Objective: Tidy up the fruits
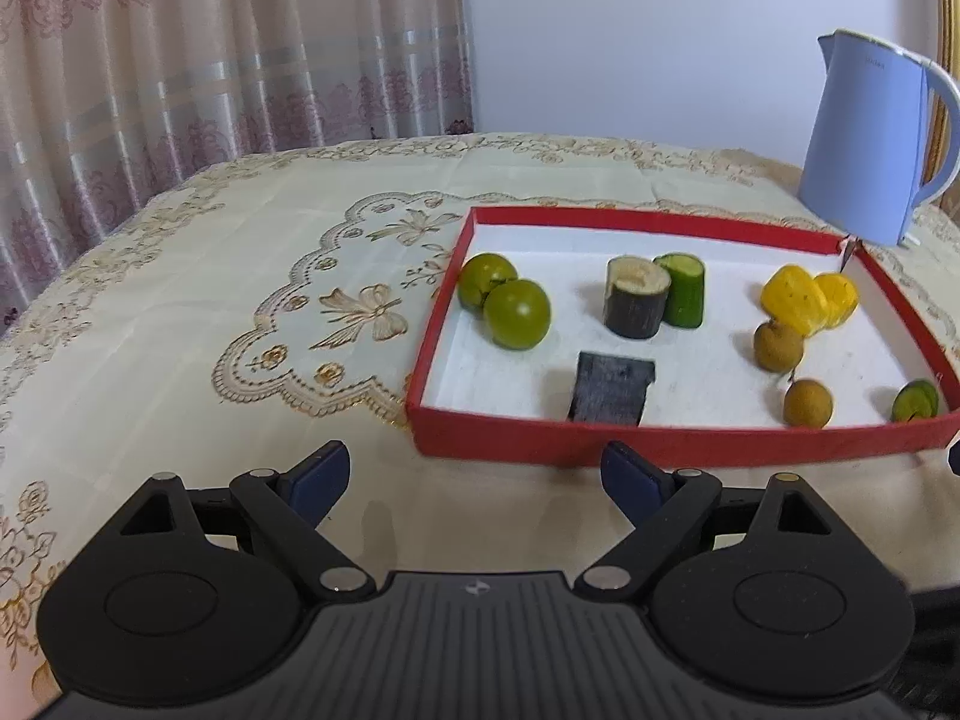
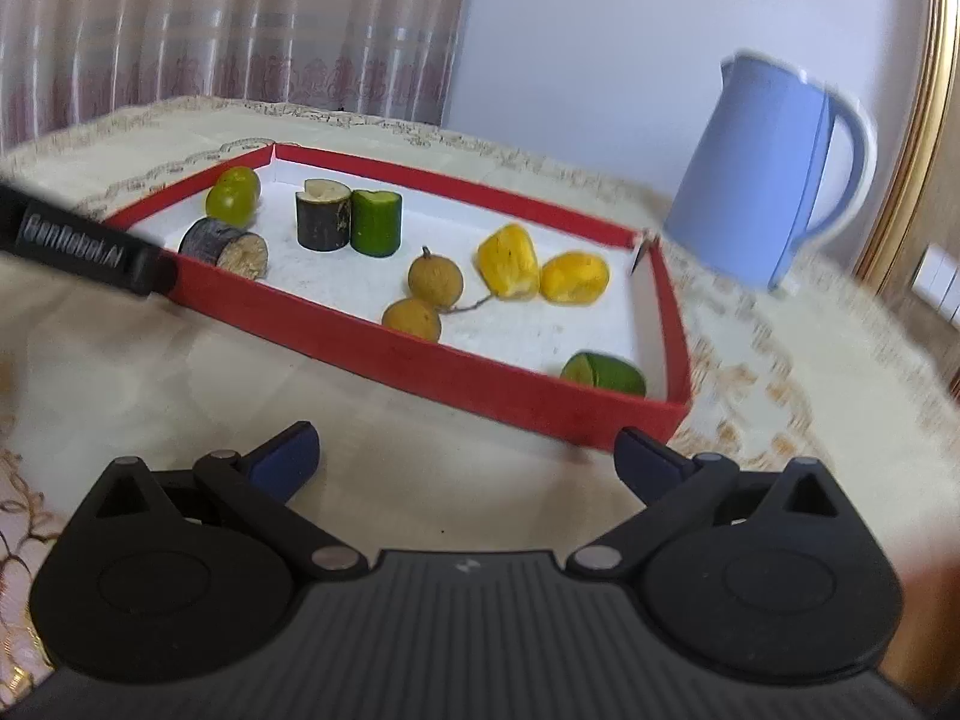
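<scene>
A red tray [image 1: 540,447] [image 2: 420,360] with a white floor holds the fruit. Two green round fruits [image 1: 517,314] [image 2: 230,204] lie at its left. A dark sugarcane piece [image 1: 636,297] [image 2: 324,221] stands beside an upright cucumber piece [image 1: 684,289] [image 2: 376,222]. Another dark cane piece [image 1: 609,389] [image 2: 225,246] lies near the front rim. Two yellow pieces [image 1: 792,300] [image 2: 510,261], two brown longans [image 1: 778,347] [image 2: 435,278] and a cucumber piece [image 1: 915,401] [image 2: 606,373] are at the right. My left gripper [image 1: 474,474] and right gripper [image 2: 468,456] are open and empty in front of the tray.
A blue electric kettle [image 1: 870,138] [image 2: 762,174] stands behind the tray's right corner. The table carries a cream embroidered cloth [image 1: 240,300]. A curtain [image 1: 210,48] hangs behind the table. Part of the left gripper's body [image 2: 78,243] crosses the right wrist view at the left.
</scene>
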{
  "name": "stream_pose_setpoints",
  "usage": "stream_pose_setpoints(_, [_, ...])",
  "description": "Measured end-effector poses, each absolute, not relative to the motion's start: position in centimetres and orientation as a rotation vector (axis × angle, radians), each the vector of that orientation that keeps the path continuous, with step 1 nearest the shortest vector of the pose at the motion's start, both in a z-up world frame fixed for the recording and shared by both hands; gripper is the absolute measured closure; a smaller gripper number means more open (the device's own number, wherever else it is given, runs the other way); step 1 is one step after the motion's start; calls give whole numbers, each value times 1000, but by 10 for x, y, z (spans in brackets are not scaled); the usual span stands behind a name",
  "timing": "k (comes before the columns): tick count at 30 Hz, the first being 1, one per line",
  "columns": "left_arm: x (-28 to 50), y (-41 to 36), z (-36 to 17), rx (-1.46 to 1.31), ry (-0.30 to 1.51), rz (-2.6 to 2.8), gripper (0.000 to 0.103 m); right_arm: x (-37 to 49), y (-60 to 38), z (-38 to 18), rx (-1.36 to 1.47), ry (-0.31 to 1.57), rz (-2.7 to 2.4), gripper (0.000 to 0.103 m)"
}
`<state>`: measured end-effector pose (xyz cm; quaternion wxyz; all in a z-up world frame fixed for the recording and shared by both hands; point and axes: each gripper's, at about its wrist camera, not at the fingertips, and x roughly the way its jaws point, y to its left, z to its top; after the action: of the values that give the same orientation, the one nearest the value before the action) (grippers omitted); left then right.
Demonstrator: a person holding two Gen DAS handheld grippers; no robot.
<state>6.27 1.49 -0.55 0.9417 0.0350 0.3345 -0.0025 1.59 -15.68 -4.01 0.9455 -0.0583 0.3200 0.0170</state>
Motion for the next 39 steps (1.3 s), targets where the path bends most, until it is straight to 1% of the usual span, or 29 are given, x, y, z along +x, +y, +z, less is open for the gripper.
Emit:
stream_pose_setpoints(2, [57, 14, -7, 98, 674, 17, 11, 22, -176, -42, 6, 682, 80, 0])
stream_pose_setpoints(4, [53, 17, -8, 111, 667, 38, 11, 20, -184, -42, 58, 667, 100, 0])
stream_pose_setpoints(9, [47, 29, -3, 106, 658, 73, 11, 19, -165, -44, -59, 675, 59, 0])
stream_pose_setpoints(12, [45, 32, 3, 103, 637, 90, 11, 22, -175, -44, 0, 684, 79, 0])
stream_pose_setpoints(22, [46, 11, 14, 136, 590, 35, 9, 22, -172, -44, -20, 687, 73, 0])
stream_pose_setpoints(39, [49, 13, 4, 138, 634, 51, 9, 22, -173, -44, -20, 687, 73, 0])
